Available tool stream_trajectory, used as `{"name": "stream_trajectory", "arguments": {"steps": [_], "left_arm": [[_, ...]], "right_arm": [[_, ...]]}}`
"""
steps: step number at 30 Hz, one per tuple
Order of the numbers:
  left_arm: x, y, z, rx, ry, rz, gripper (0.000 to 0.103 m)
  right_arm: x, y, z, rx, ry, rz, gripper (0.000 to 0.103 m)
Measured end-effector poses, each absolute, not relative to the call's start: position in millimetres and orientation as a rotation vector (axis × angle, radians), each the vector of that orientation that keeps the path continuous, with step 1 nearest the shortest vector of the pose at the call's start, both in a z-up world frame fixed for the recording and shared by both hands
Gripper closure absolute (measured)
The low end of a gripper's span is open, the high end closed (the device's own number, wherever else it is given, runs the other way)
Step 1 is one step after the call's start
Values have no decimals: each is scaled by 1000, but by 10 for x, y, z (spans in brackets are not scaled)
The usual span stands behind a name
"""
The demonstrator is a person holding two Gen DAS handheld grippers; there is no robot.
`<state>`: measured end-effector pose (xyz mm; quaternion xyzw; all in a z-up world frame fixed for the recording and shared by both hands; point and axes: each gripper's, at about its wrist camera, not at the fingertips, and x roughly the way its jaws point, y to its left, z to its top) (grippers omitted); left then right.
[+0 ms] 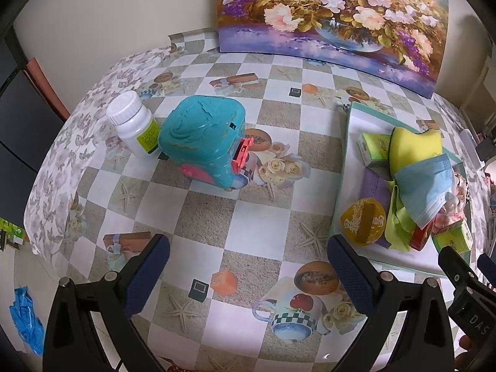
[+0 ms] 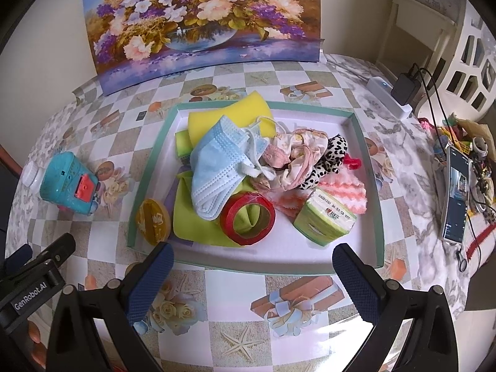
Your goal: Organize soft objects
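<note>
A shallow white tray with a teal rim (image 2: 370, 167) (image 1: 350, 142) holds a pile: a blue face mask (image 2: 217, 164) (image 1: 426, 186), a yellow sponge (image 2: 229, 114) (image 1: 412, 145), a green cloth (image 2: 189, 217), pink fabric (image 2: 291, 155), a spotted soft item (image 2: 328, 158), a pink knitted cloth (image 2: 344, 189), a red tape roll (image 2: 248, 220), tissue packs (image 2: 325, 220) and a yellow round lid (image 2: 153, 221). My right gripper (image 2: 252, 263) is open, just short of the tray's near rim. My left gripper (image 1: 248, 257) is open over bare tablecloth, left of the tray.
A teal toy (image 1: 204, 139) (image 2: 69, 183) and a white pill bottle (image 1: 135, 124) stand left of the tray. A flower painting (image 2: 201, 21) leans on the back wall. A phone (image 2: 455, 192), charger and clutter lie at the right edge. Blue gloves (image 1: 26, 319) lie on the floor.
</note>
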<state>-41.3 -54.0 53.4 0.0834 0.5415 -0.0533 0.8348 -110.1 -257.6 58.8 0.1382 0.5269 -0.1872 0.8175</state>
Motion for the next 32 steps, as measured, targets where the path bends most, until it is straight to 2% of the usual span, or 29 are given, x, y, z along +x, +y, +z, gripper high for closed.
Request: {"name": "stream_trajectory", "arguments": {"steps": [32], "left_arm": [[-397, -490, 565, 132, 1139, -107, 2]], "right_arm": [[-1091, -2575, 555, 290, 1133, -401, 0]]}}
